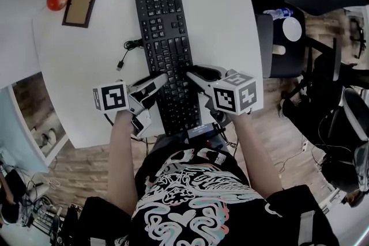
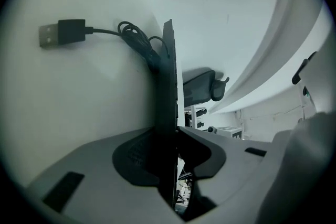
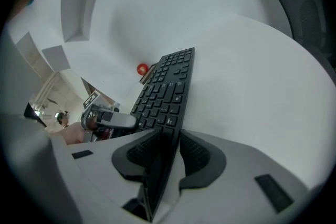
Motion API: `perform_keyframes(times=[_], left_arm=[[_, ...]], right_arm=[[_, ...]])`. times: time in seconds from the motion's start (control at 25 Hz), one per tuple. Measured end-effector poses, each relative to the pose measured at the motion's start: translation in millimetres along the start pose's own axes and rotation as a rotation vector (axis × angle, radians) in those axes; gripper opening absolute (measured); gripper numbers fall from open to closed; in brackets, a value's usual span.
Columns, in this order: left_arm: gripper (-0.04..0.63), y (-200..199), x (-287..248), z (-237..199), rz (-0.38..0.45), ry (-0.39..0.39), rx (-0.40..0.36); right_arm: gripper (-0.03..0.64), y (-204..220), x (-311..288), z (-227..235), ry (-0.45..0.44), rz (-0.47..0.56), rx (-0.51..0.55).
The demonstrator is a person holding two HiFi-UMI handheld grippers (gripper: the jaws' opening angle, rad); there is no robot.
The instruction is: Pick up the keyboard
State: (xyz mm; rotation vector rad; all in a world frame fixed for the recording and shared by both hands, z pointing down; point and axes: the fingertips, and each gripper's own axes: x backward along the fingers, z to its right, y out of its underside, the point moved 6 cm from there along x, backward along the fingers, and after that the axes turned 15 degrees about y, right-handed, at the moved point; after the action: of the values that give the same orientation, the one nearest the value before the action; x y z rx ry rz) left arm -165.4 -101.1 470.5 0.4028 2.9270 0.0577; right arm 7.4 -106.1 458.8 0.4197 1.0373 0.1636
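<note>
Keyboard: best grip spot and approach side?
Its thin long edges at the near end, one gripper from each side. The keyboard is long and slim, so jaws span only its thickness. The left gripper and right gripper clamp there.

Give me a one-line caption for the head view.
Left gripper and right gripper grip the black keyboard by opposite long edges on the white table, USB cable beside it.

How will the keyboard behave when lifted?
Probably stiff: the keyboard is a long, flat slab. The left tongs and right tongs grip only its near end, so the far end may dip. Its loose cable will likely trail behind.
</note>
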Motion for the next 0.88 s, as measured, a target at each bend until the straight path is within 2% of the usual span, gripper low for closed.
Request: perform_keyframes(times=[0.16,0.28,0.36,0.48,0.64,0.72,0.88], left_arm=[[0.1,-5.3,-7.8,-2.0,0.004,0.107,0.008],[0.094,-2.1,-5.7,-3.7,0.047,0.146,0.028],[0.094,-0.3,-5.4,0.5,0.072,0.192,0.014],[0.094,-0.4,-6.4,2.5,0.082,0.246,-0.004],[0.094,0.3,-4.8,-1.2,0.126,0.307,0.047],[0.094,-1.2,-6.0,-7.5,0.129,0.358,0.023],[0.094,4.0,-11.9,-24.2,0.135,0.464,0.014]], right_arm=[[0.136,-2.5,-5.9,2.6,0.0,-0.006,-0.008],[0.135,-2.4,-9.7,3.6,-0.004,-0.006,-0.026],[0.137,-2.5,-8.5,3.7,-0.024,-0.008,-0.053],[0.165,-2.3,-7.4,3.0,-0.093,-0.009,-0.104],[0.211,2.7,-12.7,9.1,-0.173,-0.003,-0.213],[0.229,8.7,-19.4,14.1,-0.251,-0.012,-0.284],[0.227,26.8,-29.2,16.7,-0.426,-0.021,-0.362]])
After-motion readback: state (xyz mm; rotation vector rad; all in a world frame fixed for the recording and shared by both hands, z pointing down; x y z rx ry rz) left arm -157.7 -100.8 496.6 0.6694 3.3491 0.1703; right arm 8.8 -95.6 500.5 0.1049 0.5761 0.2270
